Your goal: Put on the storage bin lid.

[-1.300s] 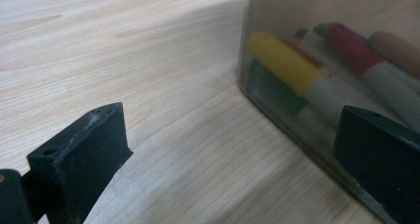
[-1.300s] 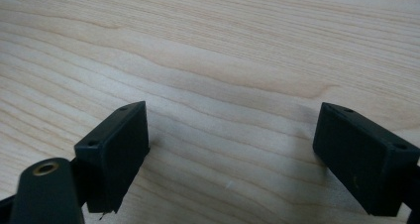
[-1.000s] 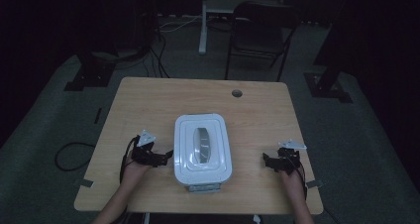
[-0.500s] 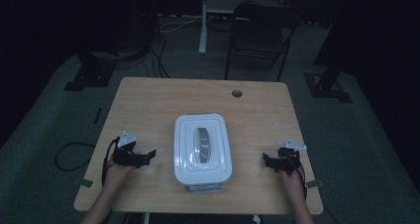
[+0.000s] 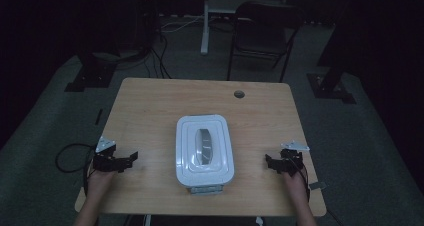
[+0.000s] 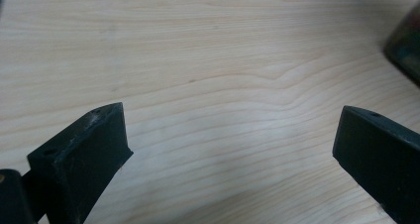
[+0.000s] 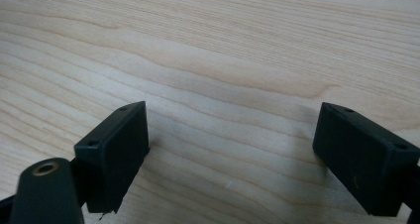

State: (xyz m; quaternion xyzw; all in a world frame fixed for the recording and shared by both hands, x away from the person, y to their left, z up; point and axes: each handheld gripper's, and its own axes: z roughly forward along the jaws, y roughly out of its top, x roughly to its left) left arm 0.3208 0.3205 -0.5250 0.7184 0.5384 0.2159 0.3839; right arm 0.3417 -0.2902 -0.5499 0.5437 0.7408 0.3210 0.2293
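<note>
White lidded container (image 5: 204,151) sat mid-table (image 5: 150,101), lid on, untouched. Left hand-held gripper (image 5: 131,158) & right hand-held gripper (image 5: 268,161) rested either side, well apart from it, jaws wide, empty. Work looked not yet begun.

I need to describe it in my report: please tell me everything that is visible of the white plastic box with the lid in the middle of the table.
The white rectangular plastic box has rounded corners and a stepped lid, closed, with a grey handle recessed along its middle. A grey latch shows at its near end. It lies flat on the wooden table, near the front edge, long side pointing away from the person. Neither the left gripper nor the right gripper touches it.
</note>
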